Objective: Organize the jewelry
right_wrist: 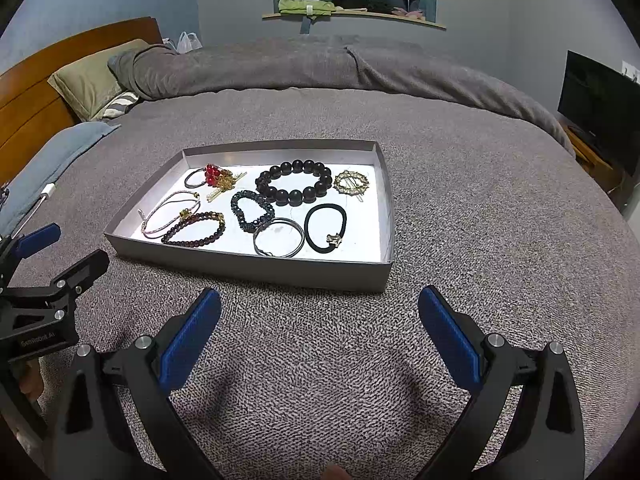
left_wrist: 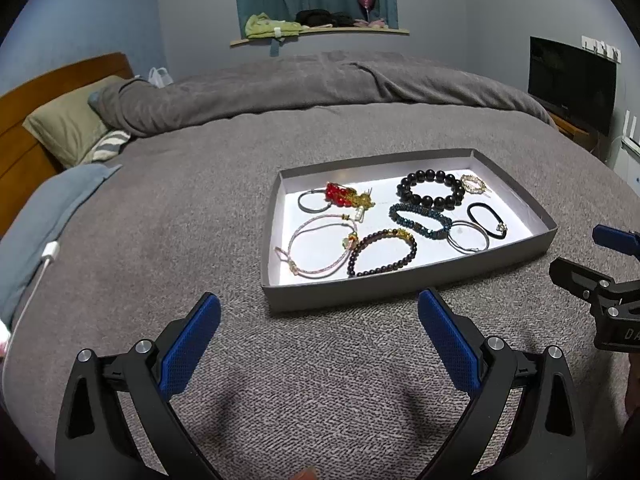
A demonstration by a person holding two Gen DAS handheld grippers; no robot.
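Grey bedding (right_wrist: 460, 184) carried a shallow tray (right_wrist: 248, 266) of bracelets ahead of both tongs, left tongs (left_wrist: 319, 336) and right tongs (right_wrist: 319, 334) gaping wide, empty. Only the right view showed the hair tie's (right_wrist: 325, 224) gold charm clearly.

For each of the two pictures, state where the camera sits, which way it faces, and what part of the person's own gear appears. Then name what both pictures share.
Left wrist view: sits on the left gripper, facing forward over the bed toward the tray ahead and slightly right; its own blue fingers show, spread, and the right gripper's side at the right edge.
Right wrist view: sits on the right gripper, facing the tray ahead and slightly left; the left gripper shows at the left edge.
Shared: the tray, the black bead bracelet, headboard, window ledge.
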